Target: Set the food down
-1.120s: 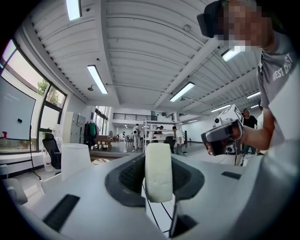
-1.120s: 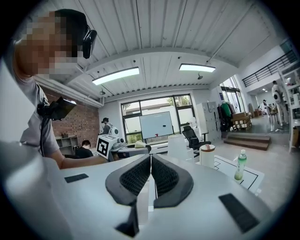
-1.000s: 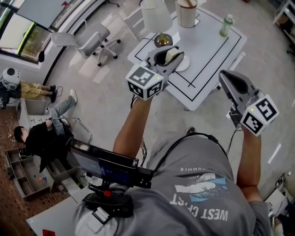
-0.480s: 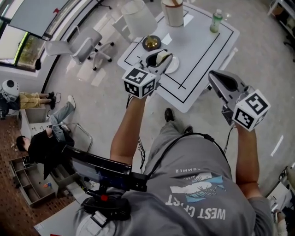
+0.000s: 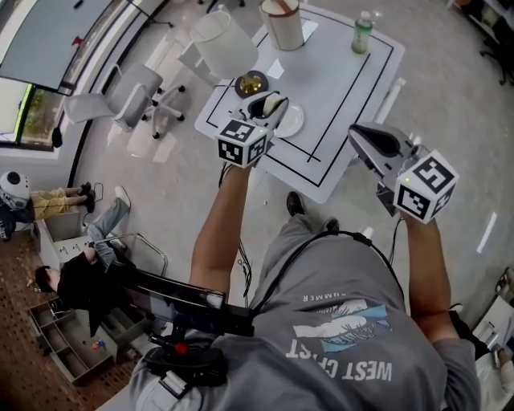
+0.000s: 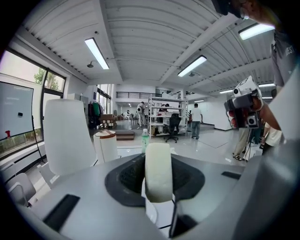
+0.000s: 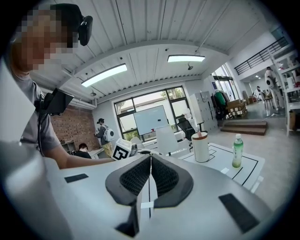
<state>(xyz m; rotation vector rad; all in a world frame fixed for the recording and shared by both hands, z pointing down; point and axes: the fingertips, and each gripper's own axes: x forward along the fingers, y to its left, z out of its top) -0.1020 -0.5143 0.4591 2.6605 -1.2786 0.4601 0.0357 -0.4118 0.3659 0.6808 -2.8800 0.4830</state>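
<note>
Over the white plate (image 5: 295,123) on the table (image 5: 353,88), the pale food (image 6: 158,171) is held pinched in the left gripper (image 5: 268,106). Lowering and release are judged to be called for next. The right gripper (image 7: 150,176) is seen shut, empty, well aside. A gold bowl (image 5: 251,82) just beside the plate must be avoided.

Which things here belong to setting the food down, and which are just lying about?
Job in hand:
left gripper, jaws closed on the pale food piece
white plate near its tip, probably the landing spot
table

Lying about:
gold bowl
green bottle
white canister
tall white container
office chair
right gripper, jaws shut, empty
</note>
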